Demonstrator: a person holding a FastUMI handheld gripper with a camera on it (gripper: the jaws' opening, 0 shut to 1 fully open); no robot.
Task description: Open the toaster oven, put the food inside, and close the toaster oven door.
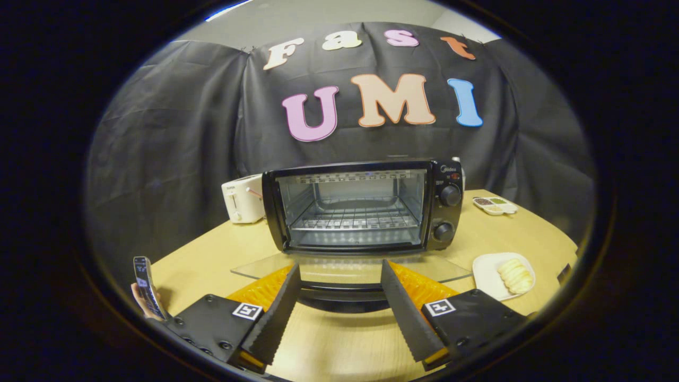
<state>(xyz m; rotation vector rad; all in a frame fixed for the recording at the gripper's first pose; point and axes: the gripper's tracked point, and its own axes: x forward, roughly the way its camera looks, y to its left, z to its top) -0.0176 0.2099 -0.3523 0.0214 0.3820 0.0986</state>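
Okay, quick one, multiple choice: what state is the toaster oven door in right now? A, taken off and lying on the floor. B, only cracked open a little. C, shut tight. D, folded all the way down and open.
D: the toaster oven shows its bare rack, and its glass door lies flat on the table, with the door handle between the open jaws of the gripper.

1. The toaster oven (366,207) stands open on the table (530,233), its glass door (350,268) folded down flat.
2. The gripper (339,270) is spread, fingers flanking the door handle (342,294).
3. The food (513,275) lies on a white plate (485,273) to the right.
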